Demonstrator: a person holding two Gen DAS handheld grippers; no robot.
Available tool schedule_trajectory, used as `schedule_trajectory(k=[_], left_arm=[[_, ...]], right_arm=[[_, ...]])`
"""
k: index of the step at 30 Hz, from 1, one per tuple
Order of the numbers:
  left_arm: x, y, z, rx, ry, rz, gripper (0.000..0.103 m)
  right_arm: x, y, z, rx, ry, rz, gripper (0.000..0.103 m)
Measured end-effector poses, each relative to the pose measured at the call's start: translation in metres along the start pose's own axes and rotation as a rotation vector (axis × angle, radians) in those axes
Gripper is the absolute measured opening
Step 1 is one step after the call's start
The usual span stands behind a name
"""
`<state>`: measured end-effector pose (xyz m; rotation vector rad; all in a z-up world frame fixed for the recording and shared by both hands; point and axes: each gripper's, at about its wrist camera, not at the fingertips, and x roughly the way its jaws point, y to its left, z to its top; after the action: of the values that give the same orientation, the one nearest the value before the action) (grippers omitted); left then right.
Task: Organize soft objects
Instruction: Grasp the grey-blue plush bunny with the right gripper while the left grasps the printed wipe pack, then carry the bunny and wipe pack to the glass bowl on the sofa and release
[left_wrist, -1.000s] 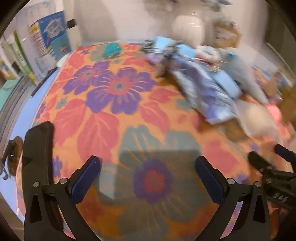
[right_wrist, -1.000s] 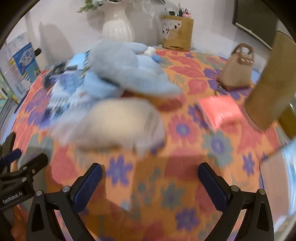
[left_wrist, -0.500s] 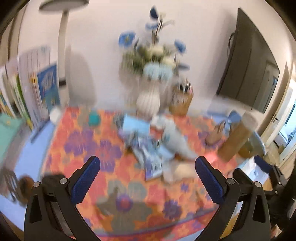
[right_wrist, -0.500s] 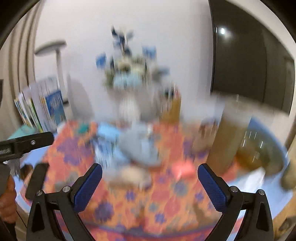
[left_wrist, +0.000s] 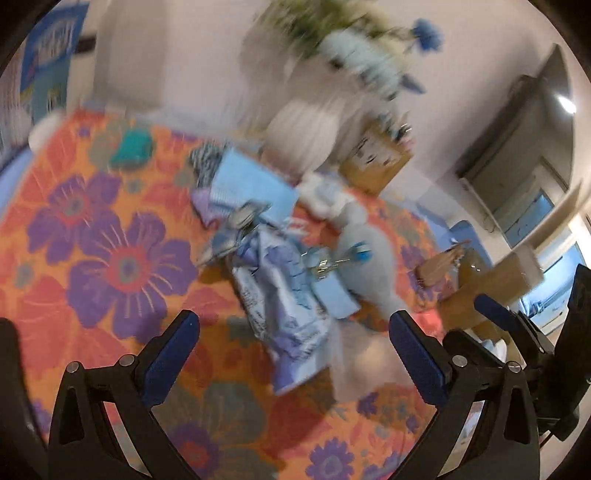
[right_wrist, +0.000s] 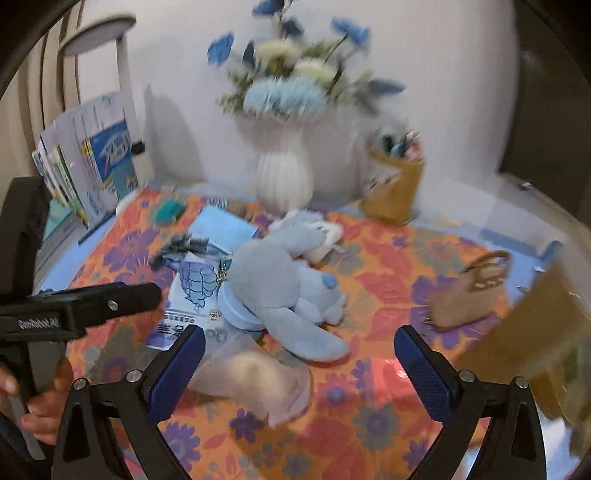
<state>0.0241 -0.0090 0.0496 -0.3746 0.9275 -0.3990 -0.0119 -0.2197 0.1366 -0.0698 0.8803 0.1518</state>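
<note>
Approach phase, nothing gripped yet. Judging by the layout: sorting not started, pile untouched.

Floral tablecloth (right_wrist: 388, 258) across the whole table. Central heap on it:
- grey-blue plush rabbit (right_wrist: 280, 280), biggest item, lying on its side mid-table; also seen in the left view (left_wrist: 365, 258).
- printed blue-white pouch (left_wrist: 284, 314) flat on the cloth, touching the plush on its left, partly under it.
- light blue cloth square (right_wrist: 223, 227) behind the pouch, toward the vase.
- clear bag with something pale inside (right_wrist: 258, 373), nearest the right tongs, just in front of the plush.
- small teal item (right_wrist: 168, 212) apart from the heap, far left.
- pink packet (right_wrist: 391, 373) flat on the cloth, right of the clear bag.

Not task items, probably: white vase (right_wrist: 282, 177), tan pen holder (right_wrist: 395, 195), small tan handbag (right_wrist: 469, 291).

Tongs:
- left gripper (left_wrist: 291, 354): jaws spread wide, empty, above the cloth, pouch edge between the tips in view. No contact.
- right gripper (right_wrist: 299, 369): jaws spread wide, empty, clear bag in line with the gap. Contact not evident.

Next move, as a guess: drop onto the nearest soft item, likely clear bag or plush, centre it in the gap, then close. Risk: slippery film, dragging neighbours.

Heavy motion blur in both views; fine detail unreliable.
</note>
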Motion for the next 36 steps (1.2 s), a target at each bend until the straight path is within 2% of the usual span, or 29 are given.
schedule_trajectory(k=[1, 3, 5, 7, 8, 9, 11, 13, 14, 18, 21, 25, 28, 32, 34, 36], left_arm=[[0.004, 0.003, 0.001, -0.012, 0.002, 0.001, 0.101], [0.013, 0.009, 0.001, -0.036, 0.014, 0.006, 0.091], [0.023, 0.016, 0.001, -0.073, 0.044, -0.011, 0.085], [0.029, 0.021, 0.000, -0.095, 0.061, -0.027, 0.085], [0.032, 0.021, -0.001, -0.101, 0.067, -0.033, 0.082], [0.035, 0.022, -0.001, -0.112, 0.071, -0.038, 0.077], [0.040, 0.021, -0.002, -0.104, 0.082, -0.027, 0.075], [0.042, 0.015, -0.001, -0.068, 0.080, 0.001, 0.065], [0.044, 0.014, 0.000, -0.060, 0.088, -0.004, 0.044], [0.039, 0.010, -0.001, -0.040, 0.080, -0.005, 0.032], [0.019, 0.003, -0.003, -0.007, 0.065, 0.005, 0.031], [-0.034, -0.006, -0.008, 0.055, -0.002, -0.024, 0.031], [-0.072, -0.010, -0.019, 0.086, -0.016, -0.062, 0.031], [-0.088, -0.016, -0.034, 0.123, -0.055, -0.022, 0.031], [-0.089, -0.016, -0.037, 0.116, -0.077, -0.007, 0.031], [-0.086, -0.011, -0.041, 0.093, -0.065, -0.010, 0.031]], right_arm=[[0.011, 0.000, 0.003, -0.011, 0.021, 0.007, 0.090], [0.033, 0.002, 0.009, -0.040, 0.065, 0.015, 0.085], [0.052, 0.004, 0.014, -0.052, 0.093, 0.030, 0.084], [0.067, 0.007, 0.019, -0.051, 0.104, 0.057, 0.084], [0.071, 0.007, 0.022, -0.051, 0.105, 0.068, 0.084], [0.077, 0.009, 0.024, -0.054, 0.109, 0.073, 0.077], [0.092, 0.012, 0.025, -0.052, 0.138, 0.096, 0.066], [0.092, 0.013, 0.023, -0.045, 0.116, 0.125, 0.050], [0.088, 0.014, 0.023, -0.053, 0.098, 0.125, 0.049], [0.066, 0.010, 0.023, -0.050, 0.039, 0.095, 0.045], [0.041, 0.003, 0.025, -0.031, -0.018, 0.084, 0.045], [-0.005, -0.003, 0.027, -0.030, -0.084, 0.054, 0.045], [-0.043, 0.004, 0.020, -0.059, -0.125, 0.015, 0.045], [-0.071, 0.015, -0.018, -0.091, -0.078, -0.011, 0.046], [-0.069, 0.020, -0.043, -0.101, -0.020, -0.015, 0.046], [-0.059, 0.024, -0.070, -0.116, 0.042, -0.032, 0.046]])
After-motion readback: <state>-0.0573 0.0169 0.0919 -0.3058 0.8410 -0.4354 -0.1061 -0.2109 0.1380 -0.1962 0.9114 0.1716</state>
